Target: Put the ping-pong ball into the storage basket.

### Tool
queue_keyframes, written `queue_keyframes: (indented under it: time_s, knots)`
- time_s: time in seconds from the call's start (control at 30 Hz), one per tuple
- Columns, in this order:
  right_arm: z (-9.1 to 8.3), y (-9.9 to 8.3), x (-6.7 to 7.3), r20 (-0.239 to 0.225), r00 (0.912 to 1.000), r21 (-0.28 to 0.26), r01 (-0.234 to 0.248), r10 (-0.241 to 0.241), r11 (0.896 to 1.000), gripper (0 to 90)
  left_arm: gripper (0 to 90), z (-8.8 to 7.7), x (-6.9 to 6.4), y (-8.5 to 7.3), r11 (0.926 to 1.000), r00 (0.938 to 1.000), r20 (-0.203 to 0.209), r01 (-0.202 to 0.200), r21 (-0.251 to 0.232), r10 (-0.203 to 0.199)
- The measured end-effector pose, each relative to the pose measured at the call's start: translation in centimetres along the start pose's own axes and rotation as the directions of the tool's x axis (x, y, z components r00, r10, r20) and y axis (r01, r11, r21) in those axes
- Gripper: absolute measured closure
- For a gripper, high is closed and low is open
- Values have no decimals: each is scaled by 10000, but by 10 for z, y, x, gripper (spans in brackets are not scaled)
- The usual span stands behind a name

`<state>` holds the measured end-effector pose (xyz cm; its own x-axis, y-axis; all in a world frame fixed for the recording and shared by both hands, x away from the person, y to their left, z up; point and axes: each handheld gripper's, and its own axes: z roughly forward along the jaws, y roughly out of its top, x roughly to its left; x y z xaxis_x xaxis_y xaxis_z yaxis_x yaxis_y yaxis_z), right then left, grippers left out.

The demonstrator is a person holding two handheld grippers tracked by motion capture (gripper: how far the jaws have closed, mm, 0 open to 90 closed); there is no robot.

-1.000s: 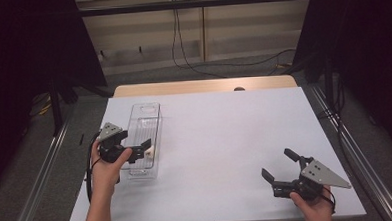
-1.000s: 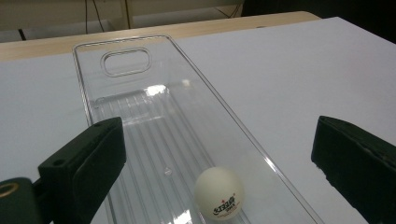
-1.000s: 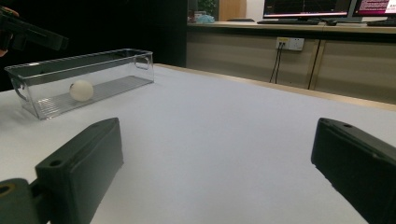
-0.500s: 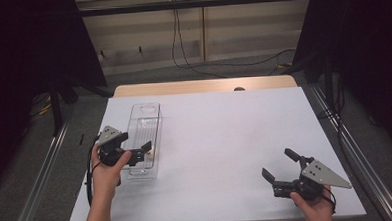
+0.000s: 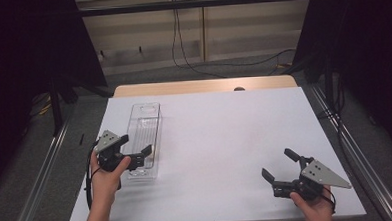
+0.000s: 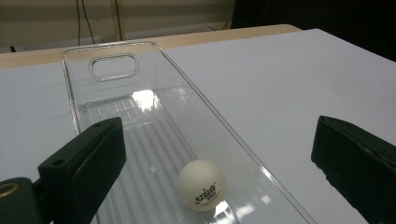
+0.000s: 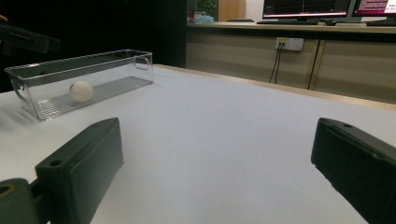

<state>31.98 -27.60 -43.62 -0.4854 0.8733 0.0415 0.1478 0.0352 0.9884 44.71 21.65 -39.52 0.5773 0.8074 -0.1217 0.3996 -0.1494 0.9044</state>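
A clear plastic bin lies lengthwise on the white tabletop, toward its left side, with an oval handle slot at its far end. Inside it, near the end closest to the person, a white ping-pong ball rests on the ribbed floor, red print on its side. The left gripper hovers over that near end with its jaws spread wide and nothing between them; in the left gripper view one jaw sits above the bin's left wall and the other out over bare tabletop to the bin's right. The right gripper is well apart, near the front right corner, jaws also wide and empty, pointing across open tabletop toward the bin. Nothing lies between it and the bin.
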Motion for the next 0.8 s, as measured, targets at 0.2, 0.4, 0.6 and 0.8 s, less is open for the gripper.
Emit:
queue_keyframes:
  time_s: [0.2, 0.4, 0.6, 0.8]
  knots:
    - [0, 0, 0, -35, 10000, 19, 9, -9, 10000, 17, 33, -3, -2, -5, 9999, 9999, 94, -102, -77, 103]
    - [0, 0, 0, -46, 10000, 28, 69, -69, 10000, 17, 33, -6, -6, -9, 9996, 9996, 122, -248, -115, 250]
    - [1, 0, 0, -40, 10000, 16, 51, -51, 10000, 17, 33, -10, -8, -15, 9985, 9991, -120, -399, -370, 394]
    - [1, 0, 0, -73, 10000, 30, 38, -38, 10000, 17, 34, -14, -7, -18, 9970, 9986, -322, -434, -639, 414]
